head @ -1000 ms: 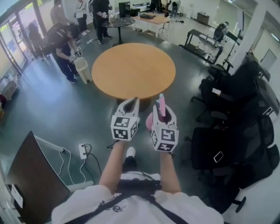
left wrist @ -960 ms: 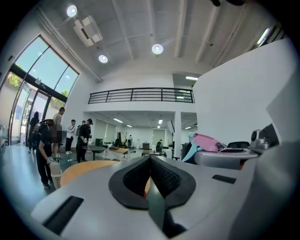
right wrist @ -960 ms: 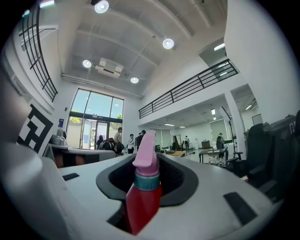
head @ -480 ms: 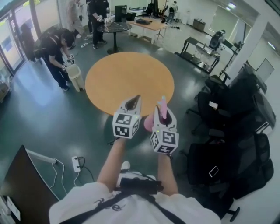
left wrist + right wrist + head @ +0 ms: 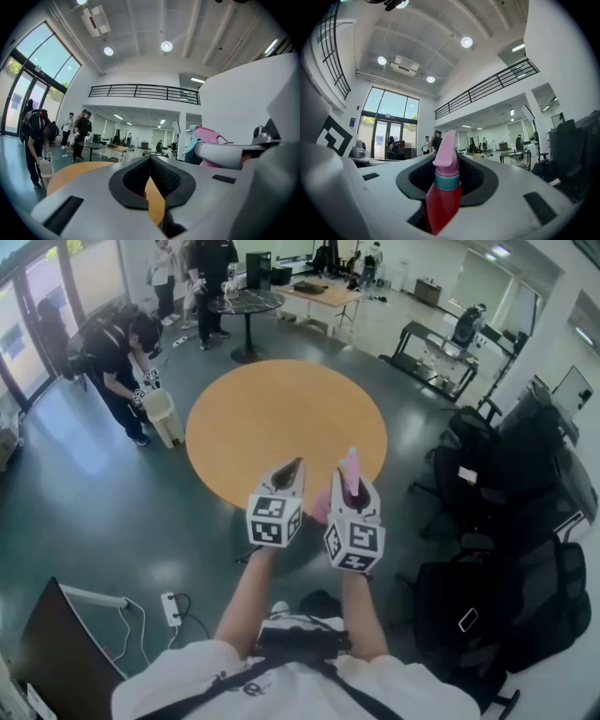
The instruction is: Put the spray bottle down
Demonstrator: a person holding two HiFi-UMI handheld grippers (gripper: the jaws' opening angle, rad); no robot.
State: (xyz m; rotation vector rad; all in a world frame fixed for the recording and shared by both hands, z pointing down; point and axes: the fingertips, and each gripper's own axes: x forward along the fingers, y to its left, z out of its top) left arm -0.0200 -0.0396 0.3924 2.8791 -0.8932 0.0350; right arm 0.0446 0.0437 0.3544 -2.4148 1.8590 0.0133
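Between the pads of the right claw (image 5: 449, 180), the red plastic spray bottle (image 5: 442, 206) with a teal collar and a pink nozzle stood upright, pinched at its body. Beside it, the left claw (image 5: 151, 159) was pressed together with nothing in it. Both claws were held level in the air, at the near edge of the round orange wooden surface (image 5: 281, 418), and the bottle did not rest on it yet.

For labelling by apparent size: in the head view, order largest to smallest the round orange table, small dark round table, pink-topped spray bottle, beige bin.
1. Round orange table
2. Small dark round table
3. Beige bin and pink-topped spray bottle: look alike; bottle nearer, partly hidden.
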